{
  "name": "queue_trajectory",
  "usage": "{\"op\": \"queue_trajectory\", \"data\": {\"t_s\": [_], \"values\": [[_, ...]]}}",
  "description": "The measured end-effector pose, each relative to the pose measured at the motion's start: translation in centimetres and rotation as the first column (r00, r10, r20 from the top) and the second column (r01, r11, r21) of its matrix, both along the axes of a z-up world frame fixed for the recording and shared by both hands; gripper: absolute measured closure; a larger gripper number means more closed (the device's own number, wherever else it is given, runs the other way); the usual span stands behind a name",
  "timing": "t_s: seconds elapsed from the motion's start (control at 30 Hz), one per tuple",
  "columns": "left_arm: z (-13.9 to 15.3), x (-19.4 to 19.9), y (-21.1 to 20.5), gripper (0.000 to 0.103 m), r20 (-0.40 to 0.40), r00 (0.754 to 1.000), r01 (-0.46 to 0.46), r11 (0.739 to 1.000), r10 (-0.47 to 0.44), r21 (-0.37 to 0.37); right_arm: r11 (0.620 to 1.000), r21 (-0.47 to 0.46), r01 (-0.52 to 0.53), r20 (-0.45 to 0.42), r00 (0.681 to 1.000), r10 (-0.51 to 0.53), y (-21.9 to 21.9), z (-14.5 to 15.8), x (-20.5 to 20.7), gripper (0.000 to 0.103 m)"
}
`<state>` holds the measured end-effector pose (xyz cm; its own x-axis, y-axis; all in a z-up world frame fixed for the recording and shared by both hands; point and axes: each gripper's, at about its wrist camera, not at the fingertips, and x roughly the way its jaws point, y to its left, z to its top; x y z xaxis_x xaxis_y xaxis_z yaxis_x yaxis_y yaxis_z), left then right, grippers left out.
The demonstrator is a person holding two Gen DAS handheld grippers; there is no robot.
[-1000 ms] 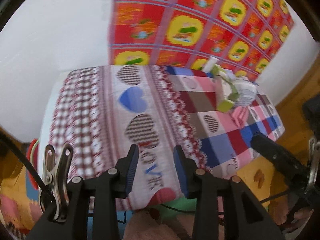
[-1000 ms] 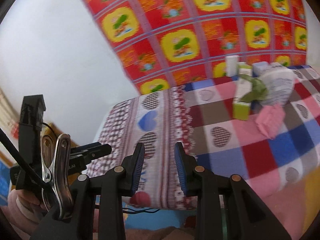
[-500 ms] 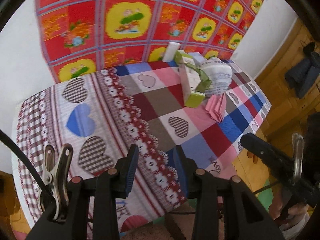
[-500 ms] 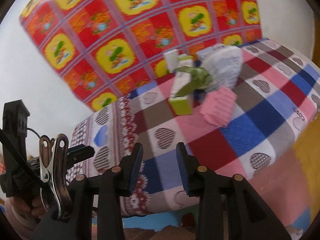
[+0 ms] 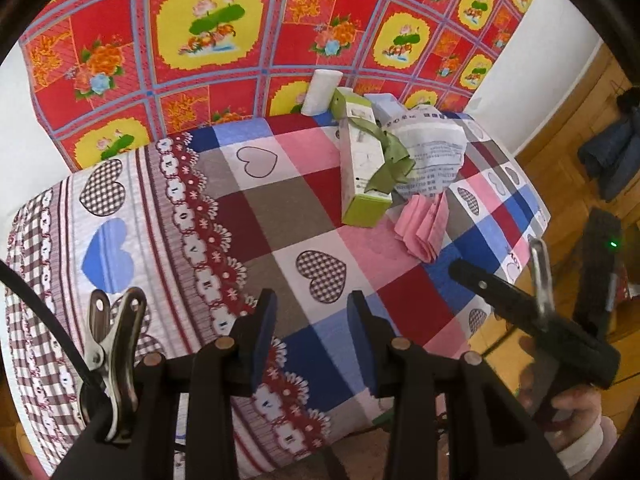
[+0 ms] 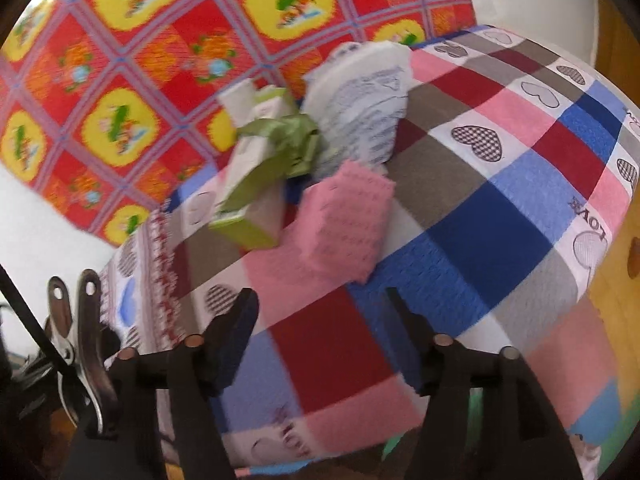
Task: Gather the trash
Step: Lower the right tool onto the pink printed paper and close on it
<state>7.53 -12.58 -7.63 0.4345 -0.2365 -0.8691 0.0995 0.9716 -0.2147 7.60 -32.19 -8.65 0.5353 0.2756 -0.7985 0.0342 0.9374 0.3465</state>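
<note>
The trash lies in a pile at the far side of a table under a heart-patterned checked cloth point(image 5: 280, 208). It holds a long white-and-green carton point(image 5: 362, 168) with a green ribbon point(image 5: 390, 160) over it, crumpled printed paper point(image 5: 432, 152), a folded pink napkin point(image 5: 424, 228) and a white roll point(image 5: 320, 92). My left gripper point(image 5: 311, 304) hovers open over the near part of the cloth, with nothing between its fingers. My right gripper point(image 6: 320, 300) faces the pink napkin point(image 6: 344, 224) and the carton point(image 6: 252, 184) from a short way off. Its jaws are opening and hold nothing.
A red-and-yellow flowered cloth point(image 5: 240, 40) hangs on the wall behind the table. Wooden floor and wood panelling lie to the right, with a dark garment point(image 5: 608, 160) hanging there. A hand holds the right gripper's body point(image 5: 528, 312) beside the table's right edge.
Both grippers have moved in over the table toward the trash pile, which looks larger and nearer. The right gripper's jaws have spread much wider; the left jaws keep the same gap.
</note>
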Motion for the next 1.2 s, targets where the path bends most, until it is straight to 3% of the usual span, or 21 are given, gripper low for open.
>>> {"op": "queue_trajectory", "data": {"t_s": [0.17, 0.43, 0.5, 0.8, 1.2], "values": [[-0.5, 1.0, -1.1, 0.065, -0.01, 1.0, -0.019, 1.0, 0.019, 0.004, 0.999, -0.014, 0.029, -0.047, 0.998, -0.03, 1.7, -0.6, 3.2, 0.034], [-1.0, 2.5, -2.2, 0.063, -0.027, 0.999, -0.046, 0.999, 0.047, 0.019, 0.995, -0.099, -0.024, -0.085, 0.996, 0.016, 3.6, -1.9, 6.0, 0.036], [-0.9, 2.8, -2.5, 0.063, -0.024, 0.998, -0.049, 0.999, 0.05, 0.024, 0.992, -0.116, -0.043, -0.077, 0.996, 0.034, 3.8, -1.8, 6.0, 0.049], [-0.1, 4.9, -5.5, 0.063, -0.018, 0.999, -0.028, 0.999, 0.028, 0.02, 0.994, -0.051, -0.099, -0.053, 0.994, 0.097, 1.4, -1.5, 4.8, 0.058], [-1.1, 9.8, -13.6, 0.063, 0.002, 0.997, 0.074, 0.996, -0.074, 0.045, 0.992, -0.06, -0.113, 0.015, 0.993, 0.114, -3.4, 1.9, 2.0, 0.058]]}}
